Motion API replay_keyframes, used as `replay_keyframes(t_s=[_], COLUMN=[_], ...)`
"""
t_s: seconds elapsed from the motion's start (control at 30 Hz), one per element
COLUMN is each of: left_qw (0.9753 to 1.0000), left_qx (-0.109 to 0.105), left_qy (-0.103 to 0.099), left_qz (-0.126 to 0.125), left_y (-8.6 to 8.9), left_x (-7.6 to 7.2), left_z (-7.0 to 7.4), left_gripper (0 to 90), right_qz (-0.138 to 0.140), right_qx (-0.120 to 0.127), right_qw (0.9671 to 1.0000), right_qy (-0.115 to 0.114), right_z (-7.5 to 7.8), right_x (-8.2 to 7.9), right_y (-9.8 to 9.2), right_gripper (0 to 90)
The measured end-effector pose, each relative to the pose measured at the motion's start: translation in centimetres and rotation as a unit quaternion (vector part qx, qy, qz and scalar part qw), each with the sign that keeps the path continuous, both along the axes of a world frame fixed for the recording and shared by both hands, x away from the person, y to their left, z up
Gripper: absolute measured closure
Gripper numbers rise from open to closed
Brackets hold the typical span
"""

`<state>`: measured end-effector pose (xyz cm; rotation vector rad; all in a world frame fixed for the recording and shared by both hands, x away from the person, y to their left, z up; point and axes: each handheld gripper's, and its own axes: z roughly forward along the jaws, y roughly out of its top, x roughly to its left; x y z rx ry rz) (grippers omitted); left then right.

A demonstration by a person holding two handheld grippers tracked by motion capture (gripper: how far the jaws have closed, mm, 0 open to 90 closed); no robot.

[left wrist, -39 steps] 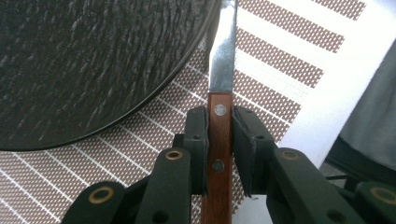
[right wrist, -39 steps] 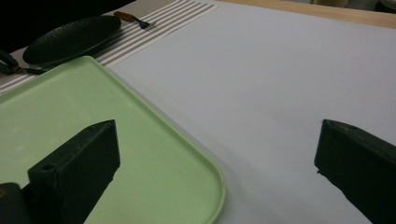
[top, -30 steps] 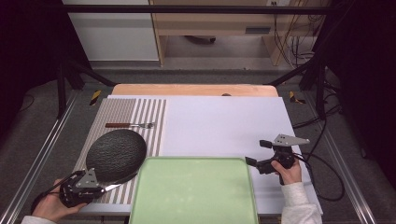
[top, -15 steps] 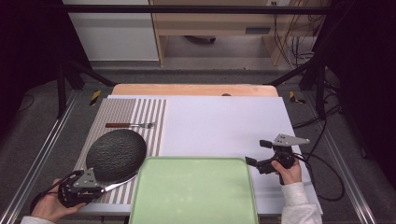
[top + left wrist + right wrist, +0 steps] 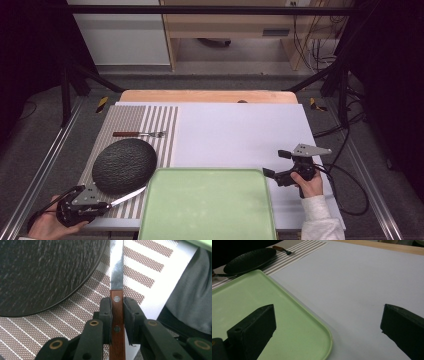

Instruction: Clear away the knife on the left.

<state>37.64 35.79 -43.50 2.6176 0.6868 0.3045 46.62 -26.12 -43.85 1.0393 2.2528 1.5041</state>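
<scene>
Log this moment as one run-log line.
left gripper: shut on knife handle | right gripper: open, holding nothing | knife beside black plate | tray bare

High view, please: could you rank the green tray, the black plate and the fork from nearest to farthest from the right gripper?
From the right gripper:
1. Green tray, right beside it, to its left.
2. Black plate, beyond the tray on the striped mat.
3. Fork, farthest, at the mat's back.

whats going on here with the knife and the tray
A person is working at a table with a gripper in each hand. The left gripper is shut on the wooden handle of a knife, whose blade lies beside a dark plate on a striped mat. The right gripper is open, beside a green tray.
</scene>
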Motion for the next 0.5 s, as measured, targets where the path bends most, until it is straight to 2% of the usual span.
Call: replay_keyframes(t_s=[0.27,0.5], left_qw=[0.9999,0.9993], left_qx=[-0.01,-0.019], left_qy=[-0.003,-0.011], left_qz=[0.006,0.03], left_y=[-1.0,-2.3], left_x=[0.1,0.6], left_z=[0.6,1.2], left_gripper=[77.2,77.3], right_qz=[-0.001,-0.001], right_qx=[0.0,0.0], right_qw=[1.0,1.0], right_qy=[-0.001,-0.001], right_z=[0.0,0.0], right_x=[0.0,0.0], right_y=[0.0,0.0], right_gripper=[0.5,0.5])
